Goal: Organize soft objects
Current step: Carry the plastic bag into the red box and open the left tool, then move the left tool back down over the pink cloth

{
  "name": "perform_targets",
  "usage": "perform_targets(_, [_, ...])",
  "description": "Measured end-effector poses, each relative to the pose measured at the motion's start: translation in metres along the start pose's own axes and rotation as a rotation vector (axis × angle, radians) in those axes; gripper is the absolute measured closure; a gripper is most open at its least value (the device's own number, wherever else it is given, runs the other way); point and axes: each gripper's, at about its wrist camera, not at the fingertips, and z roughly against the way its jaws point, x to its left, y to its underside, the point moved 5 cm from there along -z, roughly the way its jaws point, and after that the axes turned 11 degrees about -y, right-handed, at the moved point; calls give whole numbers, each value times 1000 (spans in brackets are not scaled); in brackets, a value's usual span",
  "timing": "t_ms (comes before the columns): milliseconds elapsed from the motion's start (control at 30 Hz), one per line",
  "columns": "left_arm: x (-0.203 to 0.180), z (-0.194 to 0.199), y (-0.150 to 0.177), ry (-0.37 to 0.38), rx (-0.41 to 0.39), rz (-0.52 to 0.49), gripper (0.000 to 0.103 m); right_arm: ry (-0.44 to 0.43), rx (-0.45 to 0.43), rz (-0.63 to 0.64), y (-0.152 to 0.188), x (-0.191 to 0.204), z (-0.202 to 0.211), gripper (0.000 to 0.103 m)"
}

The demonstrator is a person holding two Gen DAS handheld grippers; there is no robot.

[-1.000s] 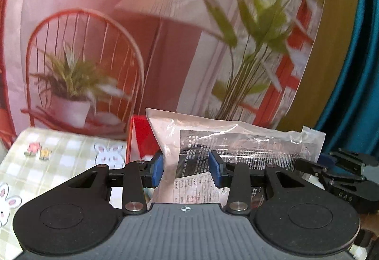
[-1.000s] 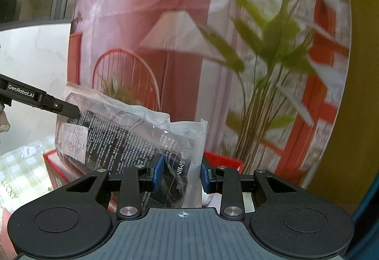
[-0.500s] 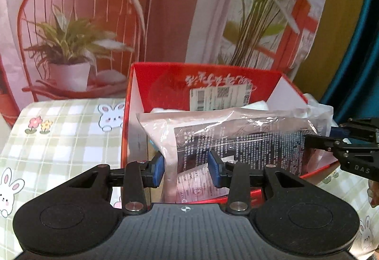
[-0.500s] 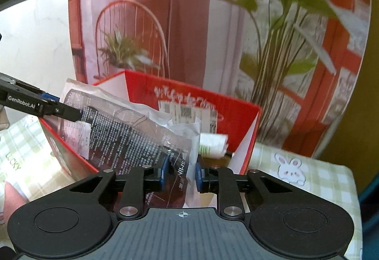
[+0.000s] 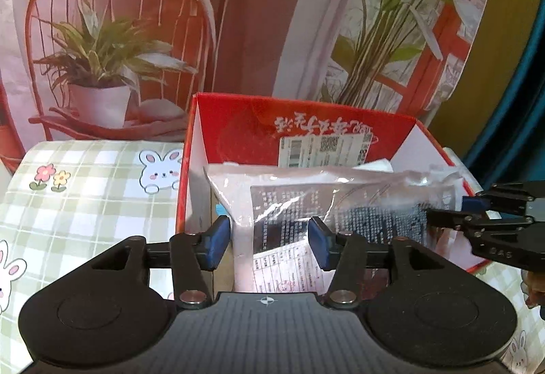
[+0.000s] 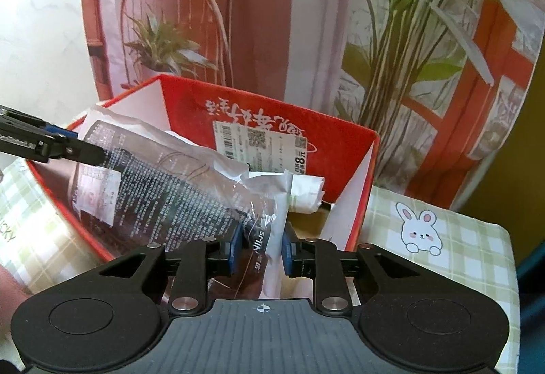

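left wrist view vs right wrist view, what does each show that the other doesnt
Only the left wrist view shows the flower print on the checked cloth and the left gripper, its jaws opening around the plastic packet. Only the right wrist view shows a rolled white item inside the red box and the right gripper pinching the packet's other end. Both show packet, box, label and plant backdrop.

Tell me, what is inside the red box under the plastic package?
Inside the red box, behind the plastic package, lies a crumpled white paper item and a bit of brown floor. The package covers the rest, so anything beneath it cannot be seen.
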Motion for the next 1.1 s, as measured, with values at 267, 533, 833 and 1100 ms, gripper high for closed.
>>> perform_targets(267, [3, 7, -9, 8, -49, 25, 50, 38, 133, -3, -10, -8, -28, 79])
perform_targets(533, [5, 8, -7, 0, -63, 26, 50, 125, 258, 90, -15, -2, -51, 76])
perform_targets(833, [11, 31, -5, -4, -111, 38, 50, 223, 105, 120, -17, 7, -34, 23])
perform_targets(1100, [4, 67, 17, -4, -155, 36, 40, 171, -109, 95, -23, 35, 20, 1])
